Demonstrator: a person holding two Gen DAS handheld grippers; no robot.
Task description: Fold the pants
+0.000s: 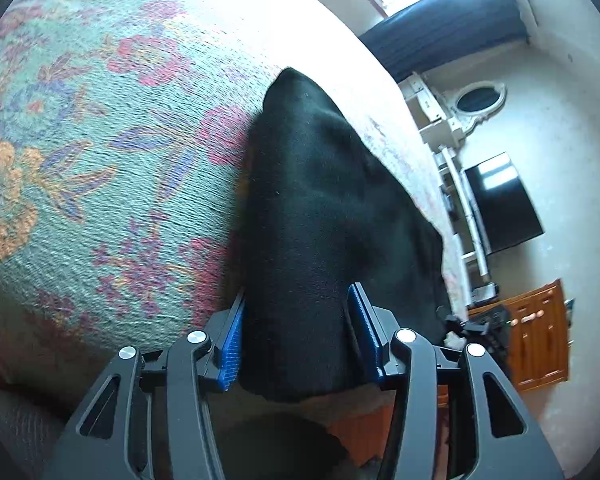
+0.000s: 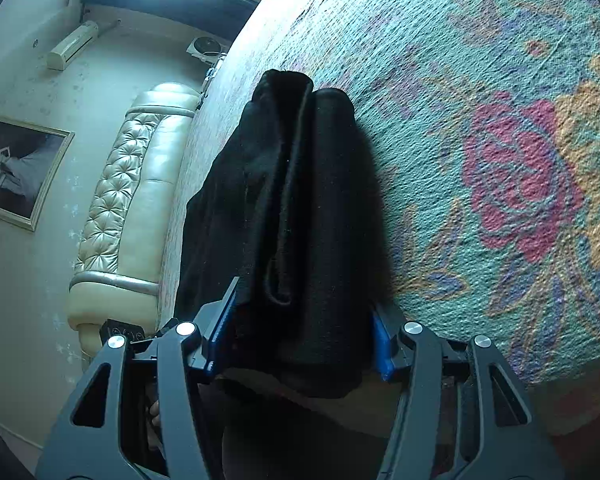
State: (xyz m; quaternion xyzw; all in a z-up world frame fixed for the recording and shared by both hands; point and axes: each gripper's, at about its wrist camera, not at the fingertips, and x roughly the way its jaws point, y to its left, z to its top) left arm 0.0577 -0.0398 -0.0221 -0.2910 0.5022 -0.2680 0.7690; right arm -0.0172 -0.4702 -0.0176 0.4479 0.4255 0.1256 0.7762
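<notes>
The black pants lie folded lengthwise on a floral bedspread. In the left wrist view my left gripper has its blue pads on either side of the near end of the fabric, which fills the gap between them. In the right wrist view the pants show two stacked layers with a fold line down the middle. My right gripper holds the near end of the fabric between its blue pads in the same way. The pants stretch away from both grippers across the bedspread.
A cream tufted headboard and a framed picture stand to the left of the bed. A black TV, white shelving and a wooden cabinet stand beyond the bed's right edge.
</notes>
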